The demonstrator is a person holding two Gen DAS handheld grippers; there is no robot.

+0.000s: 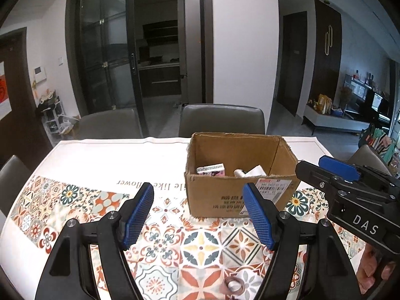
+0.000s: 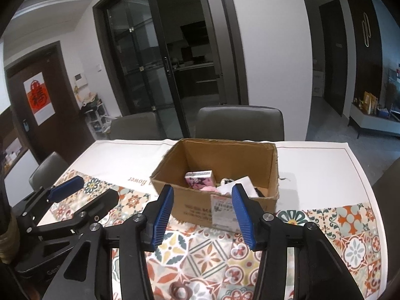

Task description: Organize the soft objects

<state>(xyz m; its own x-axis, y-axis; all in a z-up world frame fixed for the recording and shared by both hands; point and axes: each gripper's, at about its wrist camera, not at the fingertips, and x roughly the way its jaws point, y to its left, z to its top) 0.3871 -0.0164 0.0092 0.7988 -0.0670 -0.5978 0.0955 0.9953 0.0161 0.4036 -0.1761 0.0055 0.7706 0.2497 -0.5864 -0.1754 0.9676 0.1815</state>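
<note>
An open cardboard box (image 1: pixel 225 197) (image 2: pixel 197 206) stands on the patterned tablecloth (image 1: pixel 205 247) (image 2: pixel 200 252), ahead of both grippers. Inside lie a pink tissue packet (image 1: pixel 211 170) (image 2: pixel 198 178), a white crumpled item (image 1: pixel 251 172) (image 2: pixel 236 183) and something black (image 2: pixel 260 192). A brown hair tie (image 1: pixel 233 286) (image 2: pixel 180 291) rests on the cloth close under the grippers. My left gripper (image 1: pixel 197 200) (image 2: pixel 92 191) is held above the cloth short of the box, open and empty. Alongside it, my right gripper (image 2: pixel 203 200) (image 1: pixel 317 166) is open too, with nothing between its pads.
Two grey chairs (image 1: pixel 221 120) (image 2: pixel 240 122) stand behind the table's far edge, another at the left (image 2: pixel 47 170). White cloth (image 2: pixel 320 172) stretches right of the box. A hand (image 1: pixel 372 272) grips the right tool's handle.
</note>
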